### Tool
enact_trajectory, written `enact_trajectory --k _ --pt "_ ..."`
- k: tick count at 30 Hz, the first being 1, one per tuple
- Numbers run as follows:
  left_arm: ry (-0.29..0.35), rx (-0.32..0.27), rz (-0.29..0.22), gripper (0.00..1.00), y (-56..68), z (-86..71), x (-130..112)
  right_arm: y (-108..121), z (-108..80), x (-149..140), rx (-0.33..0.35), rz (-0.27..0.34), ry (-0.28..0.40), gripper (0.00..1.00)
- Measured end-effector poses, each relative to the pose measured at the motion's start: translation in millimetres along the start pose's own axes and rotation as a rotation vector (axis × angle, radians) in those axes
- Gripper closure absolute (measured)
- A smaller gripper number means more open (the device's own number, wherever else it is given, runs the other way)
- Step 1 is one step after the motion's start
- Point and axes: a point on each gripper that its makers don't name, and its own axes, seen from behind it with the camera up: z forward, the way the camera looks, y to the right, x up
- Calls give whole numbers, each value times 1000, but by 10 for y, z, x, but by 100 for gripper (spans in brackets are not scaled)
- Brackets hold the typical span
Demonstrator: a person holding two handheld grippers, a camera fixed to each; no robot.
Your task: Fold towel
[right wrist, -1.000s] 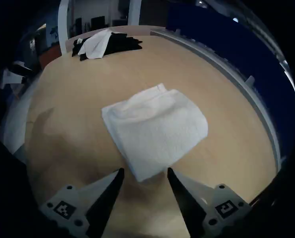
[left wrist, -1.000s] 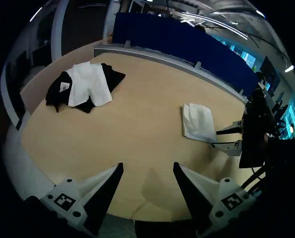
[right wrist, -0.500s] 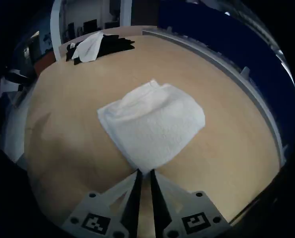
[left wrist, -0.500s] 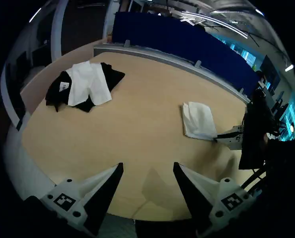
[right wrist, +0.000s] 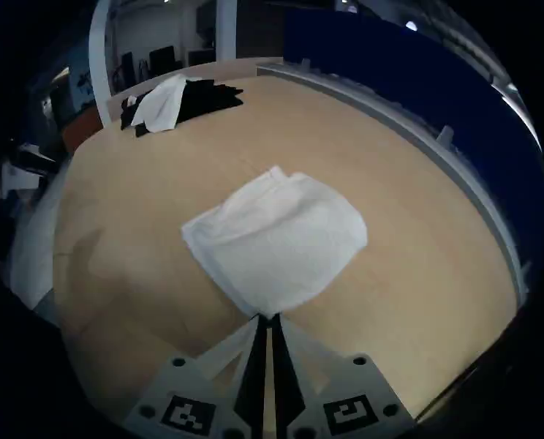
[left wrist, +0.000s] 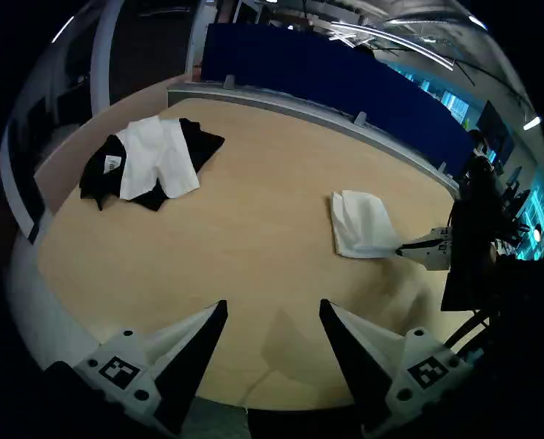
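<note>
A folded white towel point(right wrist: 279, 245) lies on the light wooden table point(right wrist: 418, 241). My right gripper point(right wrist: 268, 319) is shut on the towel's near corner, which is lifted a little off the wood. In the left gripper view the same towel point(left wrist: 358, 233) lies right of centre, with the right gripper point(left wrist: 402, 250) pinching its near right corner and a person in dark clothing behind it. My left gripper point(left wrist: 272, 311) hovers open over the table's near edge with nothing between its fingers, well away from the towel.
A pile of black and white clothes point(left wrist: 151, 157) lies at the table's far left, also seen far off as the clothes pile point(right wrist: 173, 102). A blue partition point(left wrist: 330, 73) and grey rail run along the table's far edge.
My right gripper went from open around the towel's near corner to shut on it and has pulled the corner up and toward itself. The left gripper has stayed in place.
</note>
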Motion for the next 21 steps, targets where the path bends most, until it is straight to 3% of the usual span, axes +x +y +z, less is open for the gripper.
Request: enact_trajectory --k 10,21 --pt "28 -23 26 6 106 1 189 176 -399 614 -51 -31 129 96" --pt "63 -69 62 7 317 -1 403 355 -1022 1285 -97 -64 266 96"
